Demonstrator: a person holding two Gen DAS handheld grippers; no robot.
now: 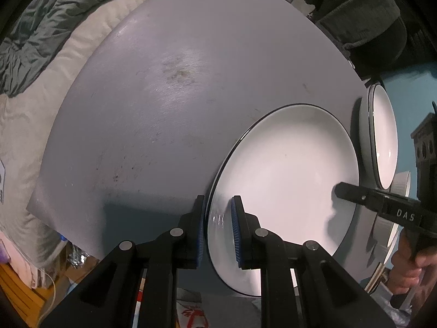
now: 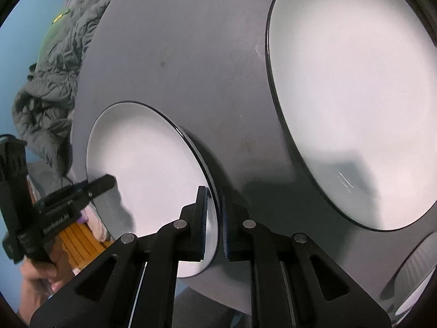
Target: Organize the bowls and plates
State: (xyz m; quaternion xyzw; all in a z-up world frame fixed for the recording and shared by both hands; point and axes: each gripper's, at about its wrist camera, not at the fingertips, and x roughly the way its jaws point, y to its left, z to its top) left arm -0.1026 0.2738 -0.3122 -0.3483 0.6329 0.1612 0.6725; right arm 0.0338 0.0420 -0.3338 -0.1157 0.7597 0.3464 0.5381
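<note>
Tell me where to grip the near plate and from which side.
Grip the plate by its thin raised rim, one finger above and one below, coming steeply from above at opposite edges. It lies flat on the table, so only the rim gives purchase. Both tongs, left and right, already pinch it so.

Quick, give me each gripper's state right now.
Left gripper: closed on the near rim of the small white plate.
Right gripper: closed on the opposite rim of the same plate.

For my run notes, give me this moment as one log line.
left claw: shut on plate rim | right claw: shut on opposite rim | plate: on table
</note>
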